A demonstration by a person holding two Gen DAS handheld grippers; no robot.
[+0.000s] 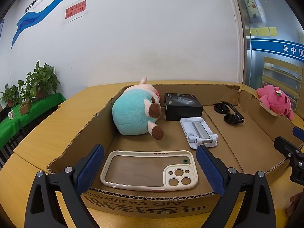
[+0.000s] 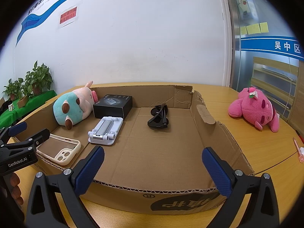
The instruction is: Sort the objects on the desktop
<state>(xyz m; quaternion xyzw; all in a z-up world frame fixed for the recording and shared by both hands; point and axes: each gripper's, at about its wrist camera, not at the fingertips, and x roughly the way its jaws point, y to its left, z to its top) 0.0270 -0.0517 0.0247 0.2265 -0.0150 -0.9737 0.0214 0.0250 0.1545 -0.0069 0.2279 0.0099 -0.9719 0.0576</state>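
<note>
A shallow cardboard box (image 1: 152, 203) (image 2: 152, 199) lies on the wooden table. Inside it are a teal-and-pink plush (image 1: 133, 112) (image 2: 72, 108), a black carton (image 1: 182, 106) (image 2: 113, 106), a white folding phone stand (image 1: 198, 132) (image 2: 105, 131), black sunglasses (image 1: 229, 112) (image 2: 158, 115) and a cream phone case (image 1: 150, 169) (image 2: 60, 150). A pink plush (image 2: 254, 110) (image 1: 275, 102) lies on the table right of the box. My left gripper (image 1: 150, 148) (image 2: 32, 130) is open, straddling the phone case at the box's near wall. My right gripper (image 2: 153, 149) (image 1: 289, 137) is open and empty over the box's bare right half.
Pens (image 2: 299, 150) lie at the table's right edge. Potted plants (image 1: 38, 83) stand on a green-covered side table at the left. A white wall runs behind the table, and a glass door (image 2: 266, 57) is at the right. A hand (image 2: 15, 186) holds the left gripper.
</note>
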